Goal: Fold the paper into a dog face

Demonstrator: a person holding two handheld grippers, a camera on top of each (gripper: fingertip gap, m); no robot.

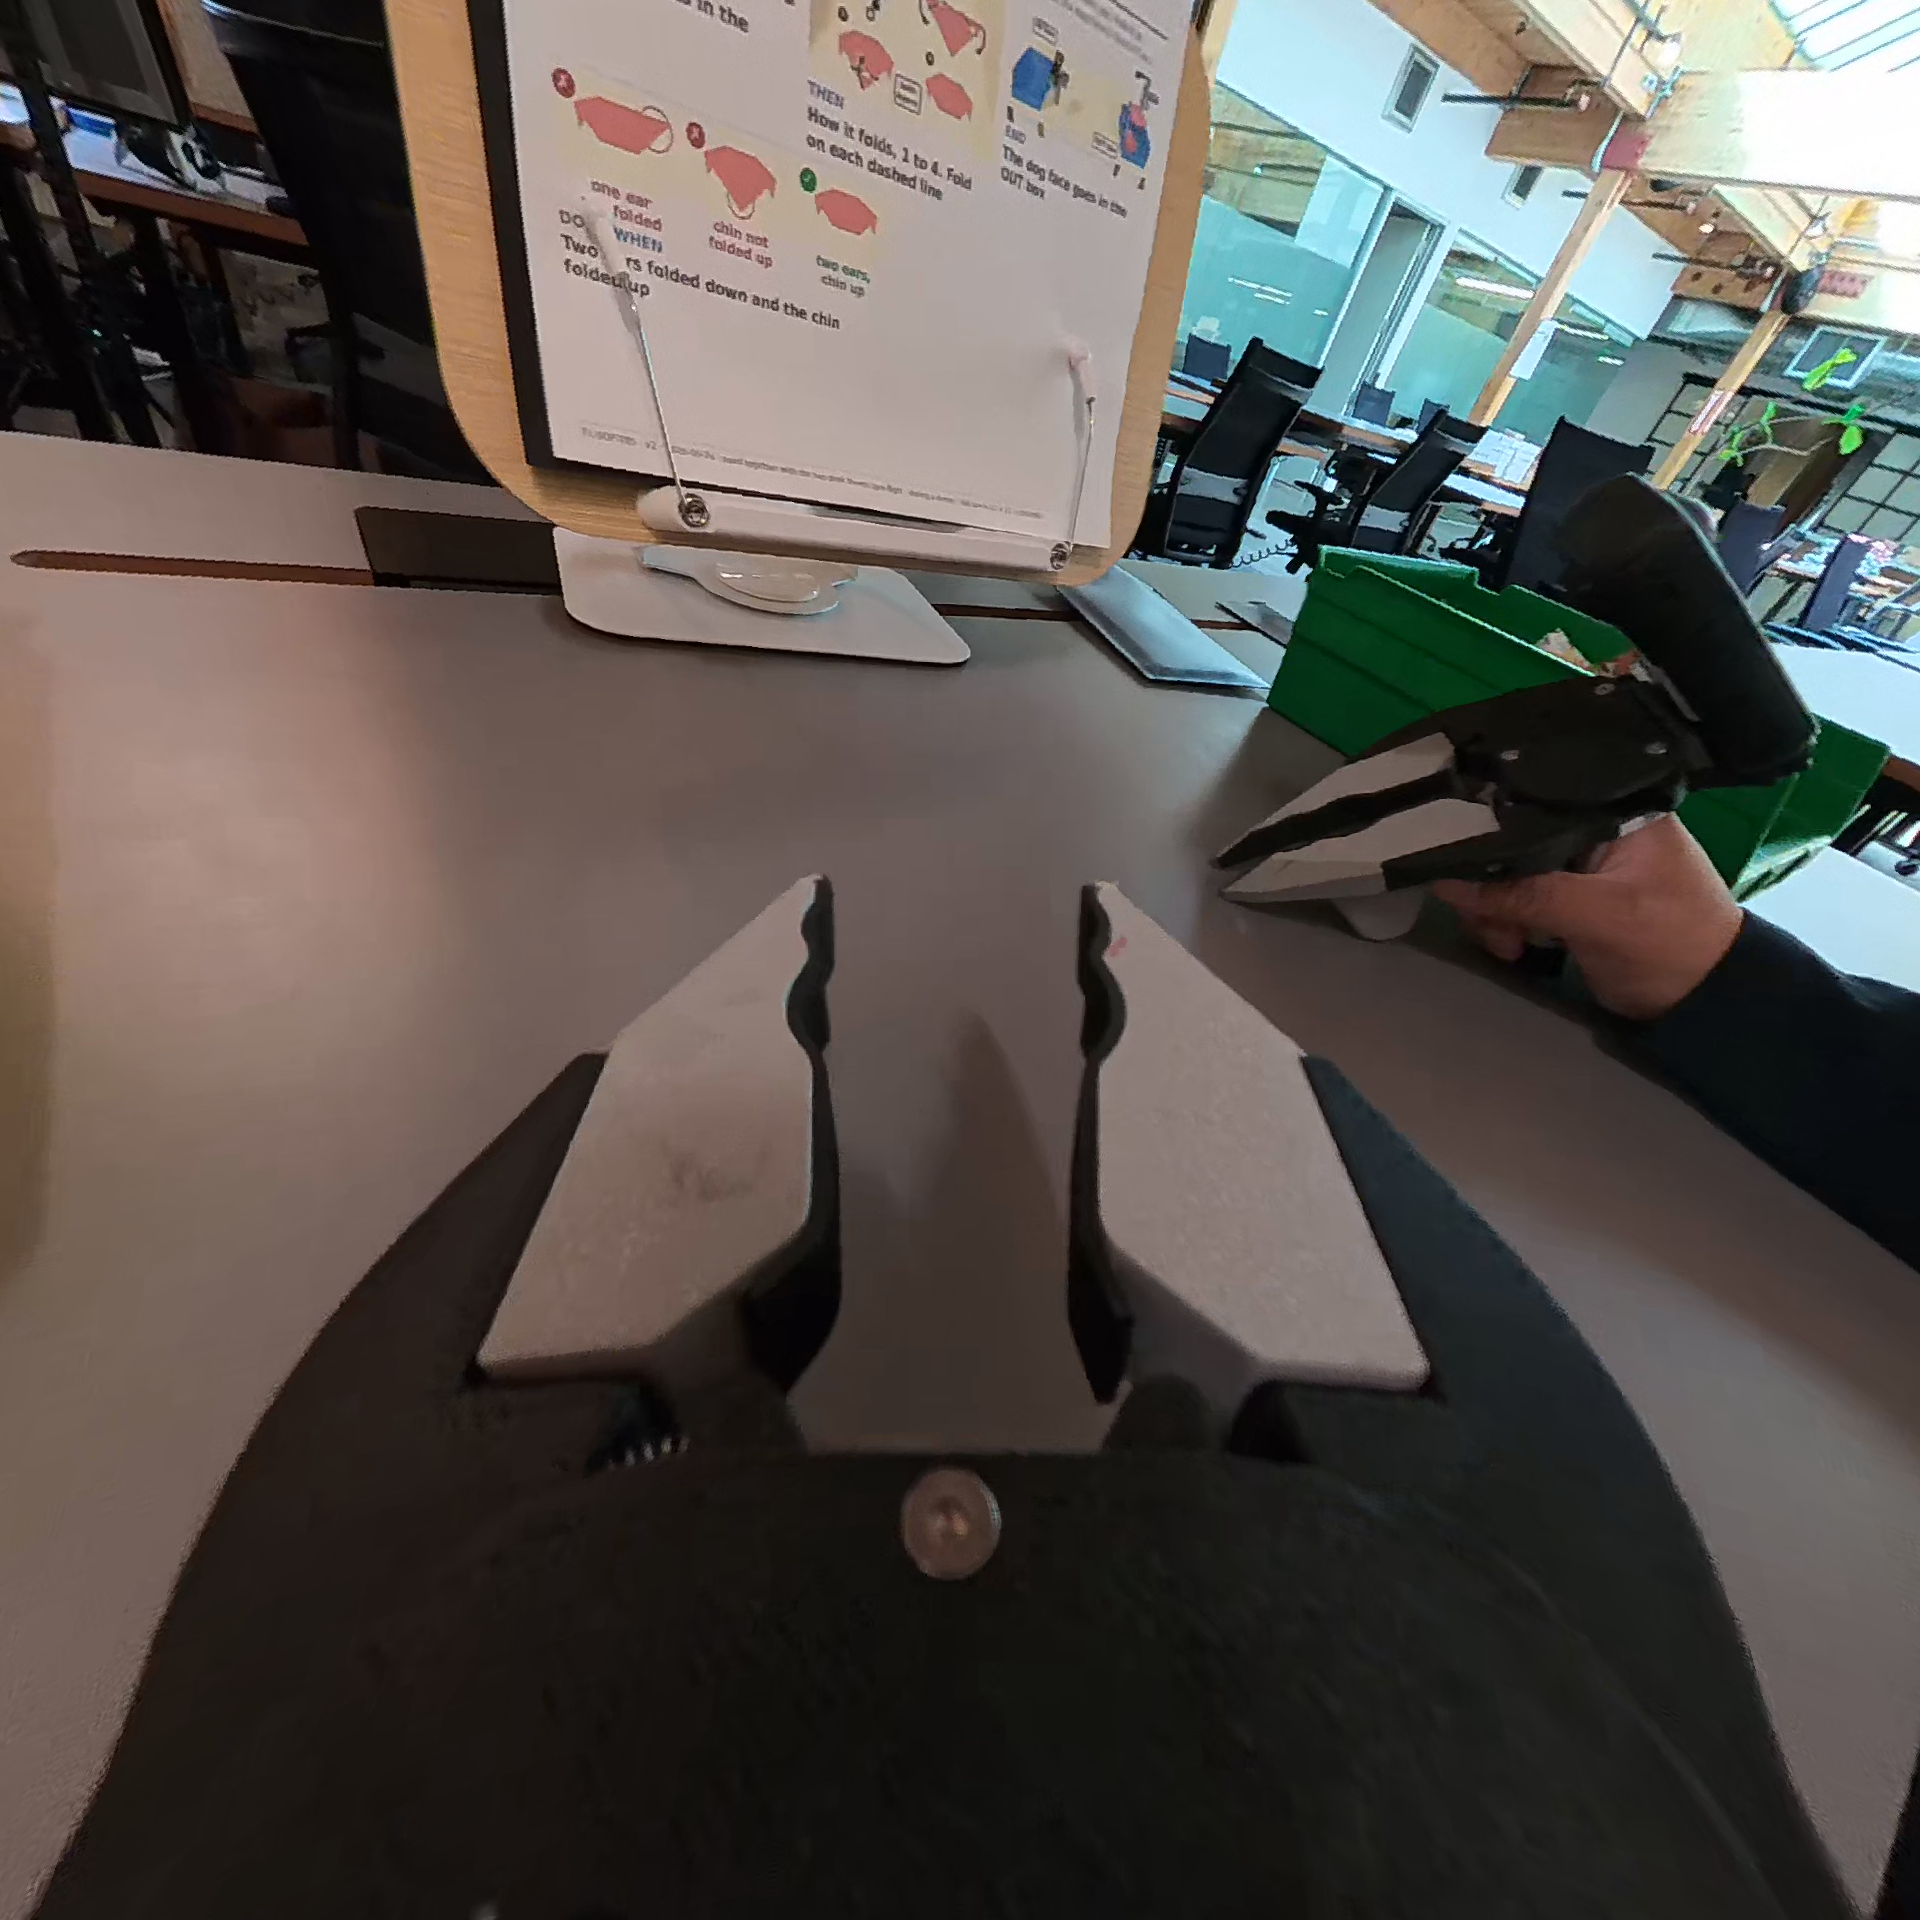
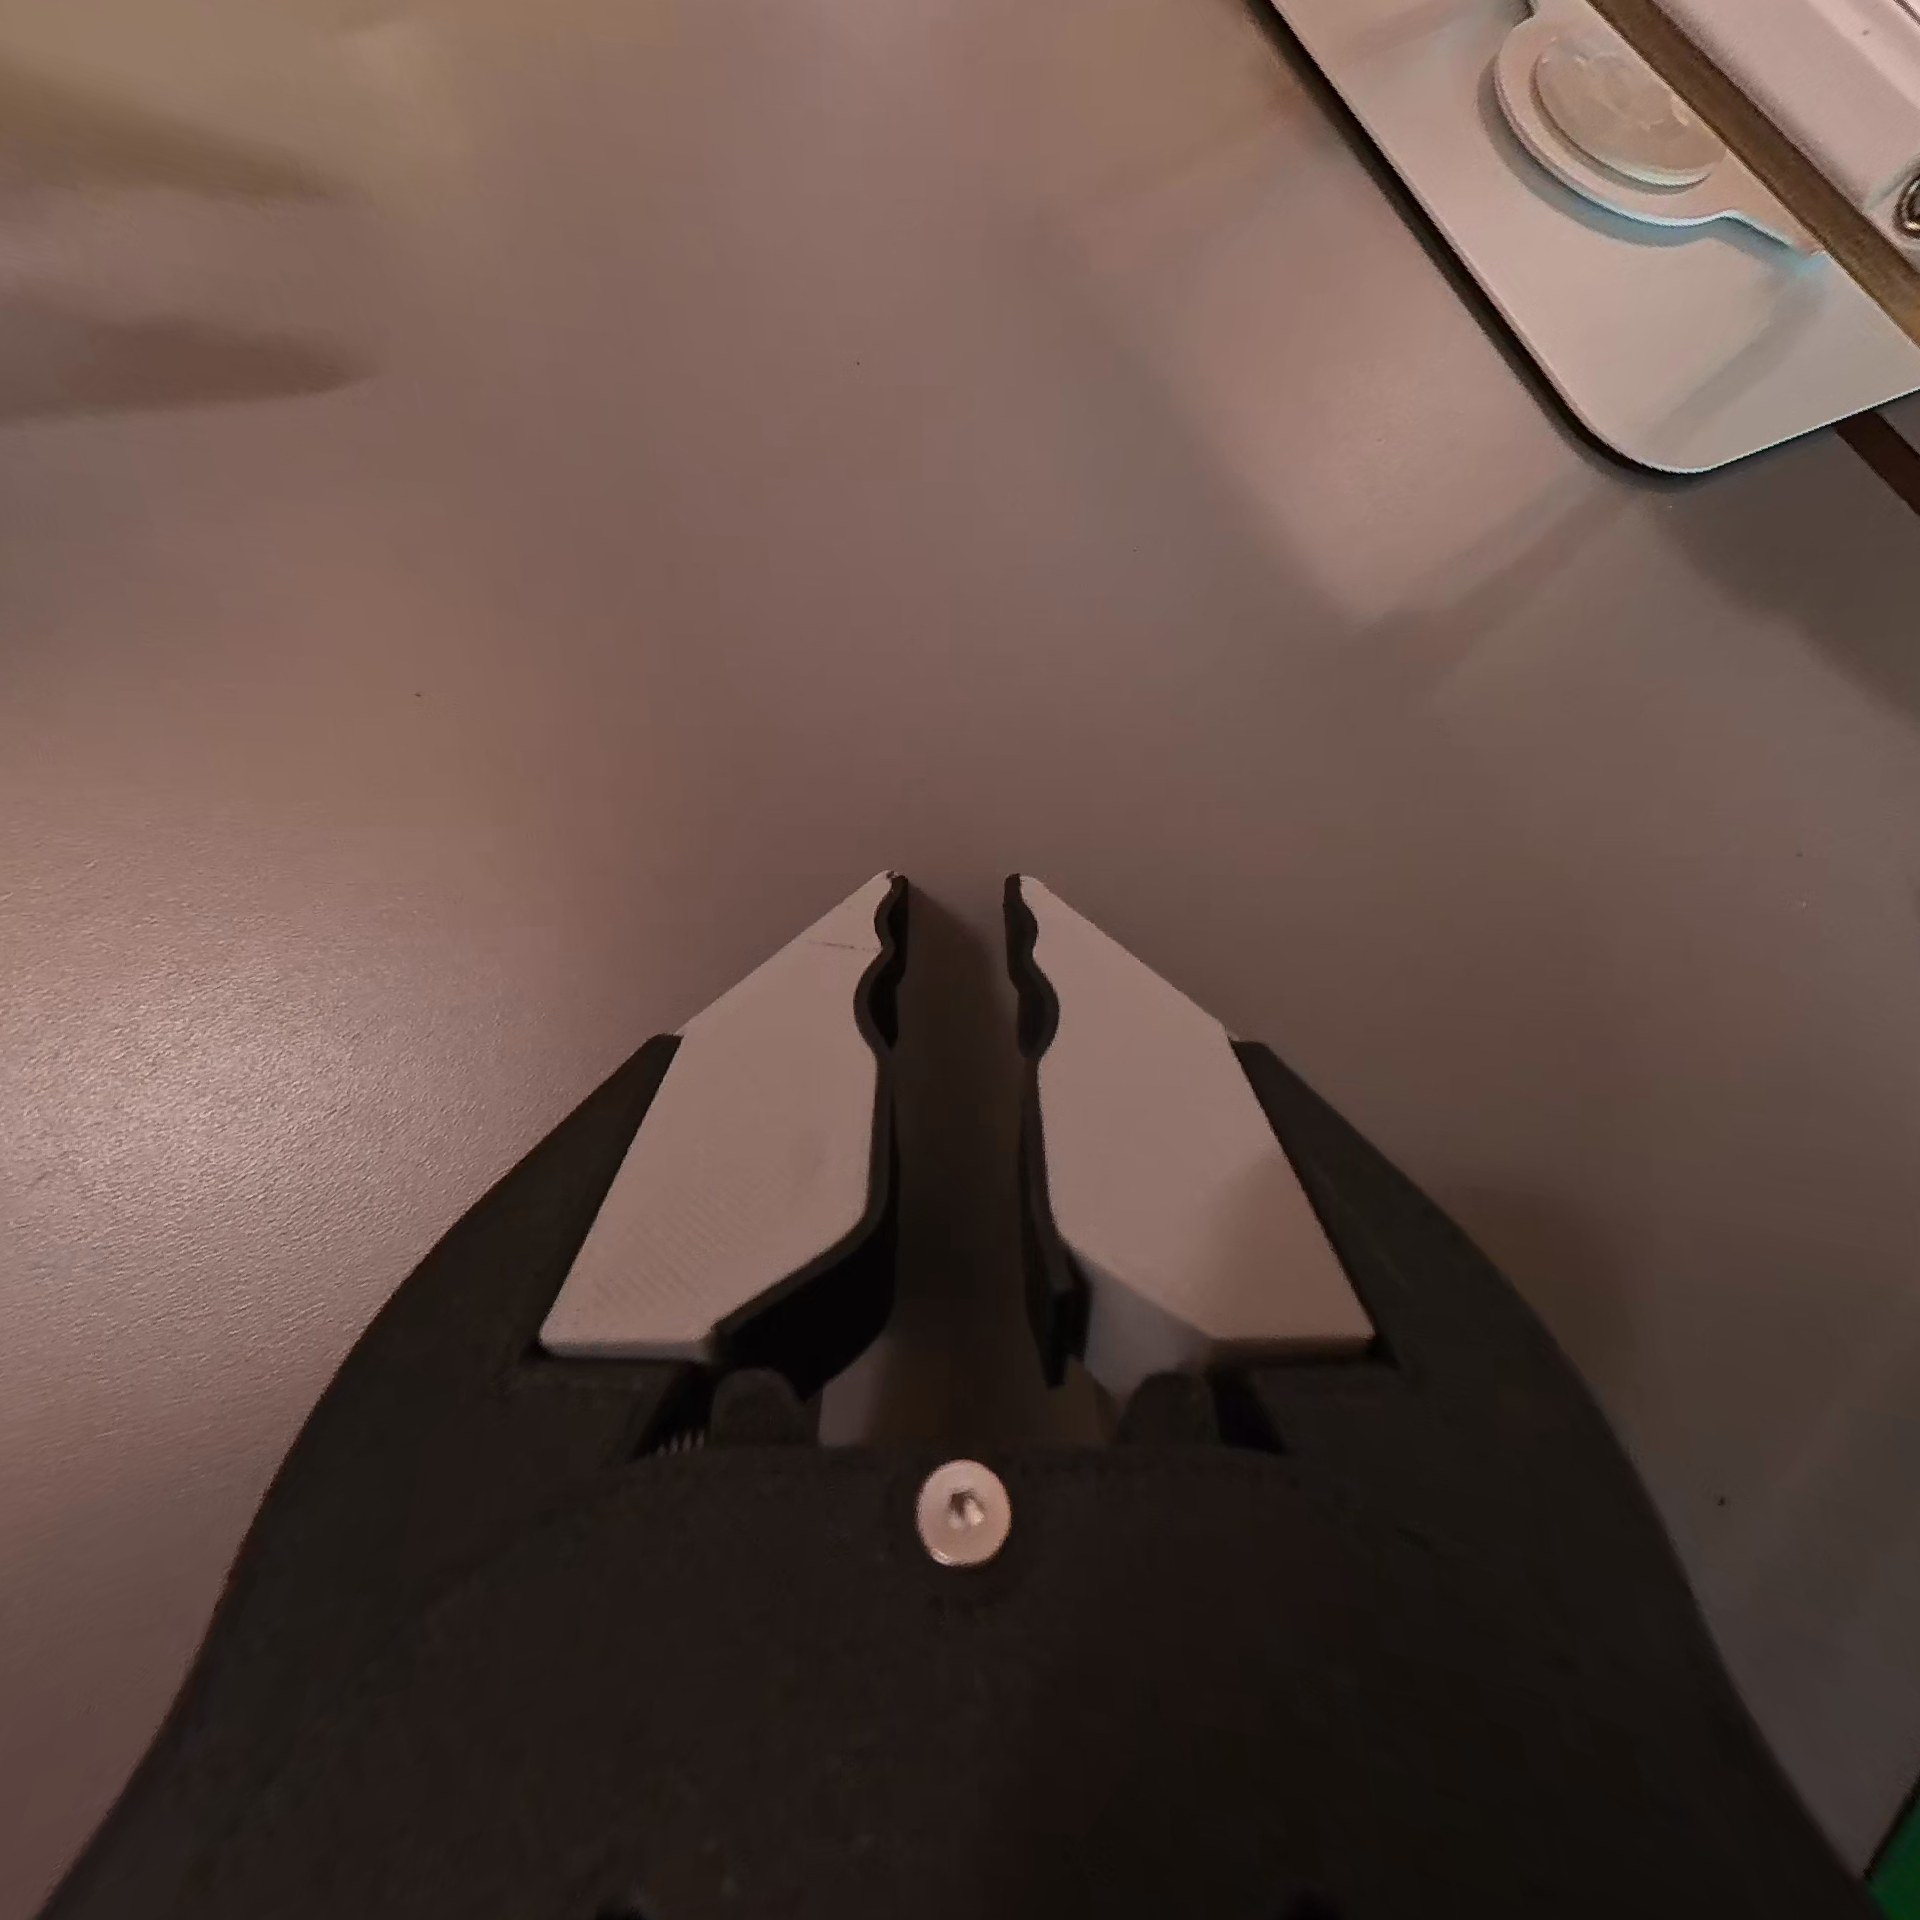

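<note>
No loose paper shows in either view. My left gripper [image 1: 954,885] is open and empty, held low over the bare grey table [image 1: 416,831]. My right gripper [image 2: 954,881] is open by a narrow gap and empty, its tips close to the table [image 2: 623,623]. In the left wrist view the right gripper [image 1: 1231,871] is at the right, held by a hand [image 1: 1621,925], tips resting near the table surface.
An instruction sheet on a wooden stand [image 1: 831,260] stands at the back centre on a white base [image 1: 769,613], which also shows in the right wrist view [image 2: 1662,270]. A green bin [image 1: 1455,655] sits at the right behind the right gripper. Office chairs and desks lie beyond.
</note>
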